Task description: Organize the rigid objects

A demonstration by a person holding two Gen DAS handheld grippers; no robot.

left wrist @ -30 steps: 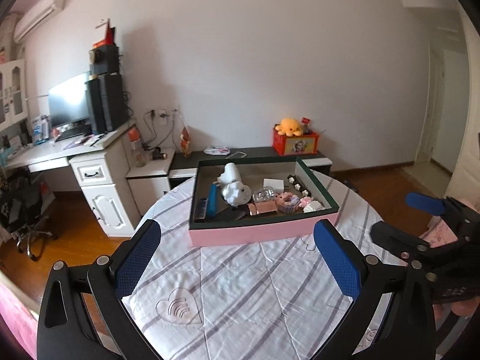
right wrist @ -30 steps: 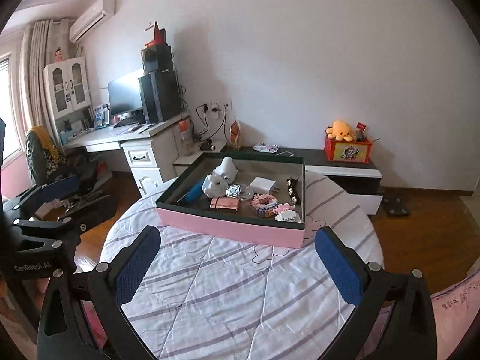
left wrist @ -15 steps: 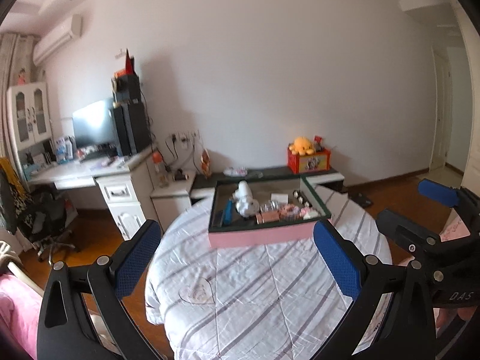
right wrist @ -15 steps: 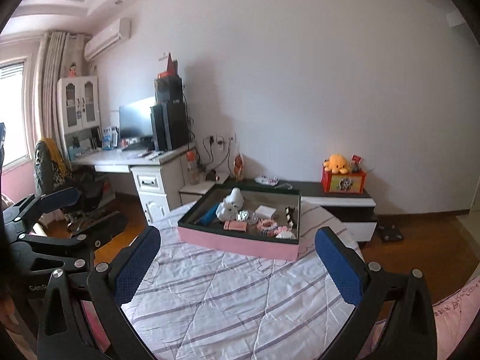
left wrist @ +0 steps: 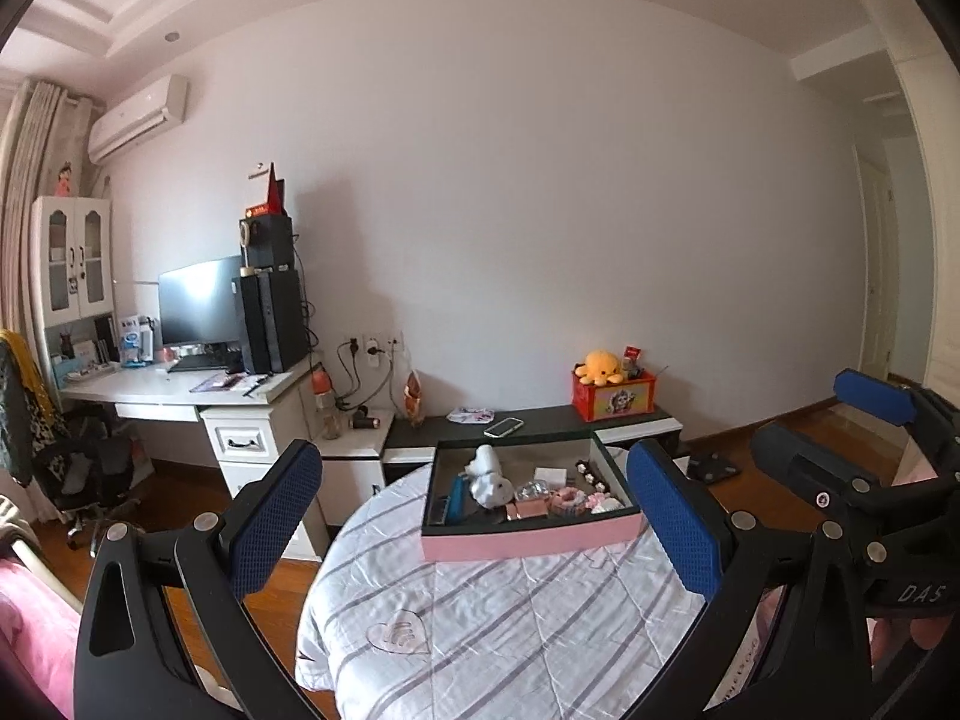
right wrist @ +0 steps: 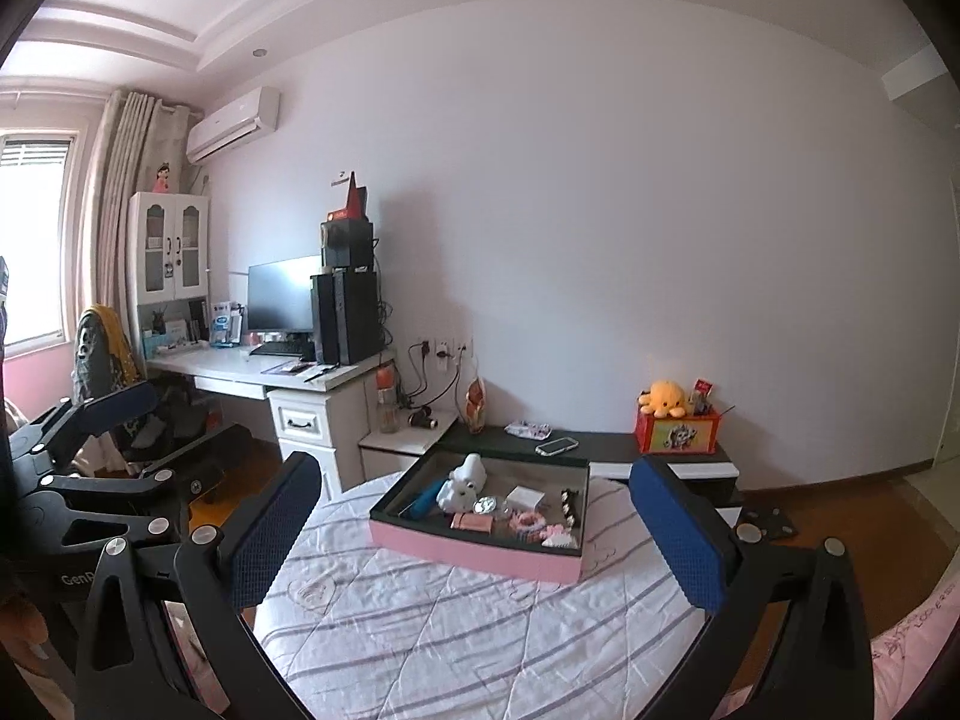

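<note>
A pink-sided tray (left wrist: 528, 542) (right wrist: 474, 555) with a dark inside stands on the far part of a round table covered by a striped white cloth (left wrist: 510, 630) (right wrist: 456, 618). In the tray lie a white plush toy (left wrist: 489, 483) (right wrist: 462, 483), a blue stick (left wrist: 457, 495) (right wrist: 427, 495), a small white box (right wrist: 525, 499), a pink ring (left wrist: 567, 498) and several other small items. My left gripper (left wrist: 474, 516) is open and empty, well back from the tray. My right gripper (right wrist: 474, 531) is open and empty too, likewise far from it.
A white desk (left wrist: 180, 390) with a monitor and black speakers stands at the left, an office chair (left wrist: 78, 468) beside it. A low dark cabinet (right wrist: 600, 444) behind the table carries a phone, a red box and an orange plush. Wooden floor surrounds the table.
Both grippers have pulled back and risen away from the tray, which now looks much smaller and farther. Both have stayed open and empty.
</note>
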